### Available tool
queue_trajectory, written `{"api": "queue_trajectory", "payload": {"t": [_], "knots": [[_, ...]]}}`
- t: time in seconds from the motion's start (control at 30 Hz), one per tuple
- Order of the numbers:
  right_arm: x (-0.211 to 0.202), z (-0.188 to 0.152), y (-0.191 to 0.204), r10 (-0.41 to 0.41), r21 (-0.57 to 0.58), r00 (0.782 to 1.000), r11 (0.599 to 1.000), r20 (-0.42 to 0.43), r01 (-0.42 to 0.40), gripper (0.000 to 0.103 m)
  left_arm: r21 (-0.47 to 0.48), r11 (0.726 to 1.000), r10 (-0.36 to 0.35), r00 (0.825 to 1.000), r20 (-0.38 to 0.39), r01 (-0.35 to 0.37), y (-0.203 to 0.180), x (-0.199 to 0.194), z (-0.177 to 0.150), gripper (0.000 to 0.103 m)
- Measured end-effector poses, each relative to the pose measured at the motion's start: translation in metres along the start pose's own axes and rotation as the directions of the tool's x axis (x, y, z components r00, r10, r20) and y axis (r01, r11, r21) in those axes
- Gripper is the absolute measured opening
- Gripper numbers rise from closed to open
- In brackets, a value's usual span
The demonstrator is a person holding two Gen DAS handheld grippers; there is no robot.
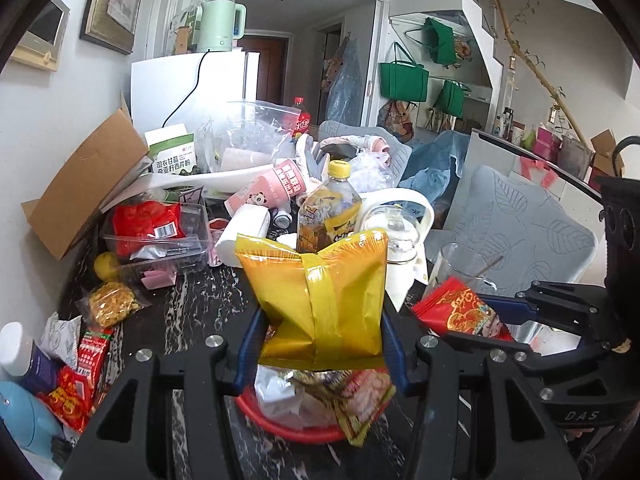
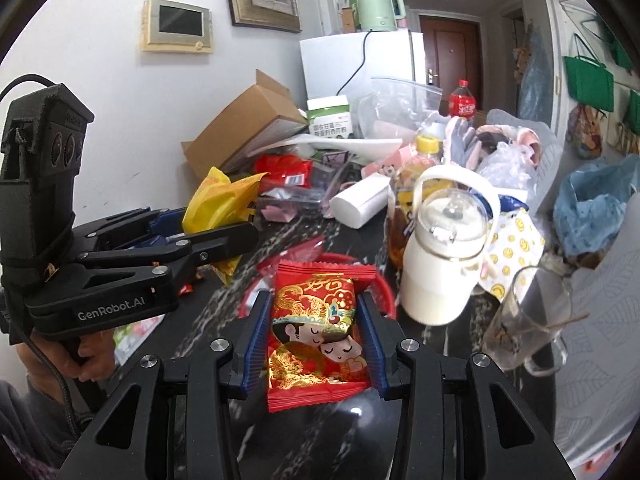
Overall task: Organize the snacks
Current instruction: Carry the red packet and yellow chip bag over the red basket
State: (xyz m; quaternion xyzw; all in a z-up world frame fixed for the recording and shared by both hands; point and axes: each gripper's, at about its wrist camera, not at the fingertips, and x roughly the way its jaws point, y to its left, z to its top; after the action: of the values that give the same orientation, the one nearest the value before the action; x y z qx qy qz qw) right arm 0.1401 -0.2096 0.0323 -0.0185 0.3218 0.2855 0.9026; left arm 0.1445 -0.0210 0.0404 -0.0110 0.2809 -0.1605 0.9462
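My left gripper point(image 1: 320, 344) is shut on a yellow snack bag point(image 1: 320, 300) and holds it above a red basket point(image 1: 288, 428) that has several snack packets in it. My right gripper point(image 2: 314, 340) is shut on a red wedding-candy packet point(image 2: 316, 332) with a cartoon couple, just short of the red basket's rim point(image 2: 384, 292). In the left wrist view the right gripper point(image 1: 480, 320) shows at the right with the red packet point(image 1: 460, 312). In the right wrist view the left gripper point(image 2: 192, 220) shows at the left with the yellow bag point(image 2: 216, 204).
The dark marble table point(image 1: 192, 300) is crowded: a tea bottle point(image 1: 328, 208), white jug point(image 2: 444, 264), glass mug point(image 2: 524, 320), clear box with a red packet point(image 1: 156, 232), cardboard box point(image 1: 84, 184). Loose snacks point(image 1: 108, 304) lie at the left. A padded chair point(image 1: 520, 224) stands right.
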Motion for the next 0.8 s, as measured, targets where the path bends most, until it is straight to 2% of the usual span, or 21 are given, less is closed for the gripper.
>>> {"api": "queue_trajectory", "payload": {"t": [0.27, 0.37, 0.53, 0.8], "knots": [[0.029, 0.014, -0.019, -0.017, 0.004, 1.000, 1.000, -0.016, 0.017, 0.042, -0.022, 0.999, -0.026, 0.998, -0.058, 0.025, 0.016, 0.050, 0.004, 0.051], [0.039, 0.014, -0.023, -0.012, 0.007, 1.000, 1.000, -0.028, 0.013, 0.042, -0.027, 0.999, -0.033, 0.994, -0.102, 0.030, 0.021, 0.067, 0.002, 0.051], [0.053, 0.010, -0.027, 0.005, 0.017, 0.999, 1.000, -0.047, -0.005, 0.042, -0.056, 0.998, -0.045, 0.983, -0.180, 0.036, 0.030, 0.092, -0.005, 0.051], [0.062, 0.007, -0.029, 0.003, 0.018, 0.998, 1.000, -0.061, -0.002, 0.042, -0.062, 0.996, -0.082, 0.951, -0.297, 0.067, 0.032, 0.118, -0.015, 0.051]]}}
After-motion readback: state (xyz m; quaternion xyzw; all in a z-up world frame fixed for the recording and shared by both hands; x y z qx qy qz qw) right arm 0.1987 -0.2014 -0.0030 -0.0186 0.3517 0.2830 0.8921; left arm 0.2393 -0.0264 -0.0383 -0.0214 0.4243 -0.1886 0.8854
